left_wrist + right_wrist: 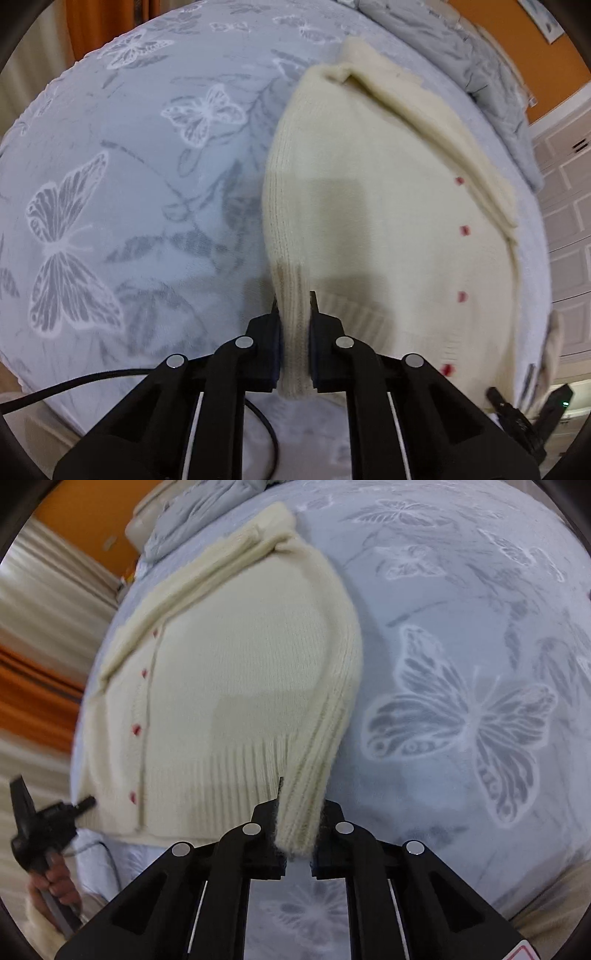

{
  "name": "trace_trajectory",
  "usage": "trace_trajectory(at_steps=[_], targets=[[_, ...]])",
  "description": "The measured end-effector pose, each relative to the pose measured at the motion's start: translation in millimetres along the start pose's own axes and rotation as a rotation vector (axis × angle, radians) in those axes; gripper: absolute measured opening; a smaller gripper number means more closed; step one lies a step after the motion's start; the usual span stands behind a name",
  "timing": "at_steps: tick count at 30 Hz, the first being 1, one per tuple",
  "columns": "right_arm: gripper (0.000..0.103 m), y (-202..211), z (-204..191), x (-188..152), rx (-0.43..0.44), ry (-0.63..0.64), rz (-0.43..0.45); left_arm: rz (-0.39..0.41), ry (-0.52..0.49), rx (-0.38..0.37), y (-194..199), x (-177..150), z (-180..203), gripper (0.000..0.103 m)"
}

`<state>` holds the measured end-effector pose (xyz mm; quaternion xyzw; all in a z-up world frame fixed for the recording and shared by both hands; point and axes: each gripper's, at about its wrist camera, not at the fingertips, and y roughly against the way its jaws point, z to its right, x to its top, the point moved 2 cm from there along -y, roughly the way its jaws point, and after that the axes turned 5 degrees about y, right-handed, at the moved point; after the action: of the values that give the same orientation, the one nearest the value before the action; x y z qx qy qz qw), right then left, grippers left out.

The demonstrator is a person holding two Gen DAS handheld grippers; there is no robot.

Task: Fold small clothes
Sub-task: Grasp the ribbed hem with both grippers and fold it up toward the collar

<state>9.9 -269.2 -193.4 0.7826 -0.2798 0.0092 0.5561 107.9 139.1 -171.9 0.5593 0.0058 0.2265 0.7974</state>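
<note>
Cardigan [369, 206] lies flat on the butterfly bedspread [129, 184], each hand-held gripper [294, 314] [295, 805] clamped on a ribbed hem corner, so I'd lift both evenly toward its collar.

Your left gripper [294, 306] hides the strip of ribbed hem it clamps, and the cream cardigan [369, 206] runs under the black fingers, so you cannot see its bottom corner there. In the right wrist view the right gripper [299, 805] covers the end of the ribbed cuff [306, 794] the same way. The hand [55, 882] at the lower left is cut off by the lens rim. The grey bedding [491, 85] behind the cardigan is smeared; its shape is unclear.
</note>
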Motion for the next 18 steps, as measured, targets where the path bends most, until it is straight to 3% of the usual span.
trace_trajectory(at_steps=[4,10,13,18], targets=[[0.007,23.2,-4.4,-0.1,0.030,0.008,0.038,0.042,0.007,-0.034,36.5,-1.5,-11.2,0.009],[0.006,75.4,-5.3,-14.8,0.065,0.064,0.056,0.028,0.023,-0.103,81.6,-26.9,-22.9,0.008],[0.006,95.4,-0.9,-32.2,0.060,0.097,0.034,0.015,-0.023,-0.101,102.1,-59.6,-21.5,0.008],[0.006,139.7,9.9,-88.8,0.055,0.165,-0.045,-0.049,-0.104,-0.073,140.5,-127.7,-23.2,0.008]])
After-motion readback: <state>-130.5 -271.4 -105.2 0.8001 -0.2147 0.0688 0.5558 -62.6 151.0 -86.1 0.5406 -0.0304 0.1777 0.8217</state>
